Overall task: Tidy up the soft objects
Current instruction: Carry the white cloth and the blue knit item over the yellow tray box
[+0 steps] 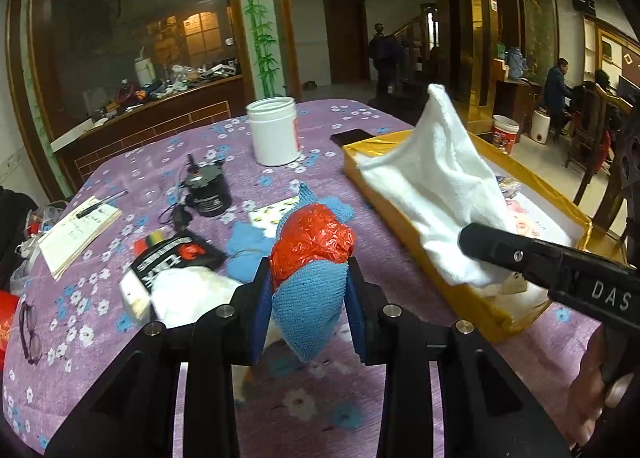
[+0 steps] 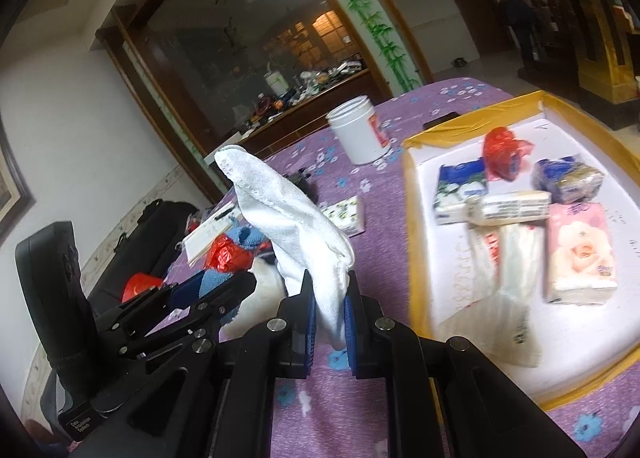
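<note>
My left gripper [image 1: 310,298] is shut on a blue cloth [image 1: 310,298] with a crumpled red plastic bag [image 1: 312,240] on top of it, held above the purple floral tablecloth [image 1: 120,178]. My right gripper [image 2: 328,310] is shut on a white towel [image 2: 288,214] that stands up from the jaws; in the left wrist view the towel [image 1: 432,186] hangs over the yellow-rimmed box [image 1: 472,298]. The box [image 2: 412,218] holds several tissue packs [image 2: 580,246] and a red bag [image 2: 502,154]. The left gripper [image 2: 216,290] shows to the left in the right wrist view.
A white jar [image 1: 274,130] stands at the table's far middle. A black round device [image 1: 208,188], a notepad with pen [image 1: 80,230], a black packet [image 1: 176,258], another white cloth [image 1: 192,294], a tissue pack [image 2: 346,214] and glasses [image 1: 30,332] lie on the table. A phone [image 1: 352,136] lies behind the box.
</note>
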### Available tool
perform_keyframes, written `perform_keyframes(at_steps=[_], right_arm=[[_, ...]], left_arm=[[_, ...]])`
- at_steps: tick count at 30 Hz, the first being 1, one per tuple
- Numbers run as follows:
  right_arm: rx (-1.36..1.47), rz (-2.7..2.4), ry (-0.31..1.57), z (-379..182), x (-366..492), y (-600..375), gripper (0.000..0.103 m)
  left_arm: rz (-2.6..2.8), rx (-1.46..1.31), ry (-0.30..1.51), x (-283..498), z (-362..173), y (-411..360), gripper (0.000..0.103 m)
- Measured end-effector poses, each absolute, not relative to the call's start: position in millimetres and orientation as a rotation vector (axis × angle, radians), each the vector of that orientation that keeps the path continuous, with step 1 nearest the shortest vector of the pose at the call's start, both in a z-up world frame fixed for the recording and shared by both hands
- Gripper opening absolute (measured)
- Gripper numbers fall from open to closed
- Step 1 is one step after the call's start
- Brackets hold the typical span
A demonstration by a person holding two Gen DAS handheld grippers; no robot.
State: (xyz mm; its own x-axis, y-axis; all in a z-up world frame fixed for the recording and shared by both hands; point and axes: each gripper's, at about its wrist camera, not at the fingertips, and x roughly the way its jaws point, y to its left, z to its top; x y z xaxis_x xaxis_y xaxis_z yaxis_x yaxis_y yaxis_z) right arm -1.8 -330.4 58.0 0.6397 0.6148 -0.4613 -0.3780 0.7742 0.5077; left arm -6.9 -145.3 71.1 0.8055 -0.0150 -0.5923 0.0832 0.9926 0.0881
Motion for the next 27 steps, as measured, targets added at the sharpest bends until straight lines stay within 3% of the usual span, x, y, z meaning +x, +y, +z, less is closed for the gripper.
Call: perform_keyframes(at_steps=[16,27], right_arm=[[0.499,0.343,0.62,71.8,20.3,-441.9,0.012],[0.464,0.221,0.669,91.0,86.4,-474.5,0.012]], left_arm=[[-0.237,0.098,0.684,42.7,94.7,-218.0,0.031],[-0.317,0.022,0.788,108.9,89.7,-256.8,0.031]])
